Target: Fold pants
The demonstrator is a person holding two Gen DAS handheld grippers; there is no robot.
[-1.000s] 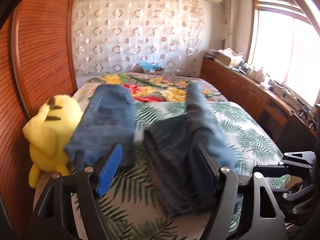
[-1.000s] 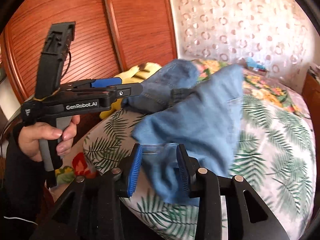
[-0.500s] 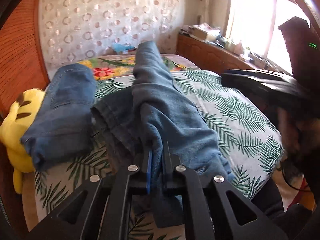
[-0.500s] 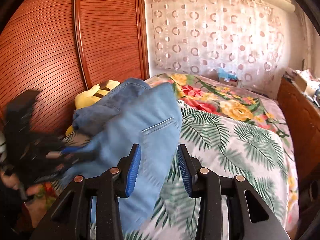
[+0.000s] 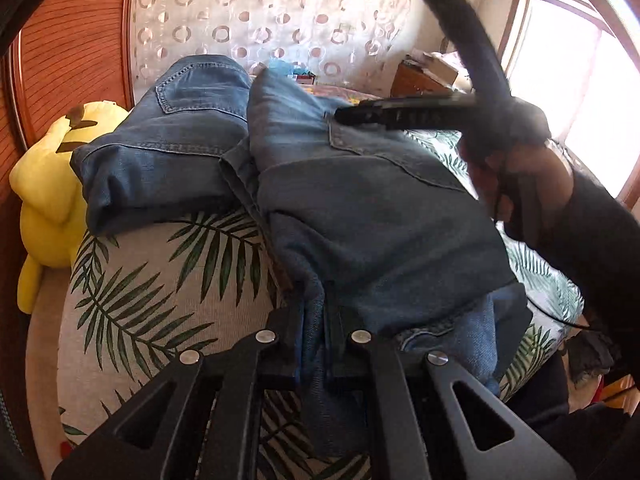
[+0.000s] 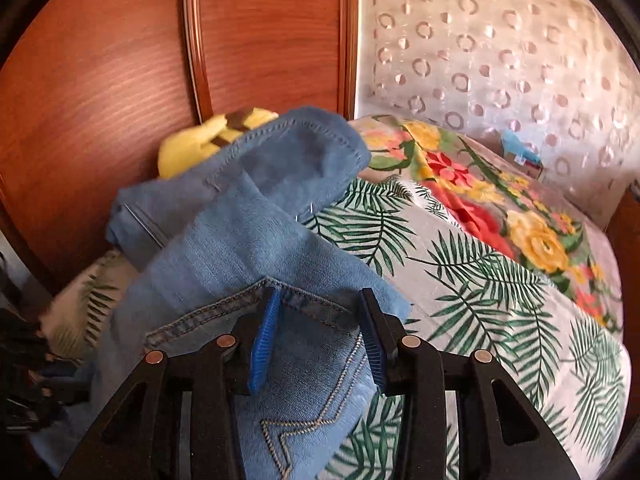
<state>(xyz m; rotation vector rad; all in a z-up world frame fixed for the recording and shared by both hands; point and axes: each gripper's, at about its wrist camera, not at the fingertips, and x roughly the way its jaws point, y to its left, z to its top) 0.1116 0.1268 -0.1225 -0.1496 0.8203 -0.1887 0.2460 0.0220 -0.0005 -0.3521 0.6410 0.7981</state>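
Observation:
Blue denim pants [image 5: 368, 208] lie bunched on the leaf-print bed; they also show in the right wrist view [image 6: 248, 248]. My left gripper [image 5: 316, 312] is shut on a fold of the pants' near edge. My right gripper [image 6: 320, 320] is open, its blue pads hovering over the back pocket area, holding nothing. In the left wrist view the right gripper [image 5: 344, 115] reaches in blurred over the pants' top. A second folded pair of jeans [image 5: 172, 136] lies to the left, beside the pants.
A yellow plush toy [image 5: 48, 200] sits at the bed's left edge against the wooden wardrobe [image 6: 120, 80]. A floral blanket [image 6: 500, 208] covers the bed's far part. Wooden cabinets [image 5: 420, 80] and a window stand at right.
My left gripper shut on the pants and pulled them nearer, bunching them. My right gripper swung in over the pants' pocket and stayed open.

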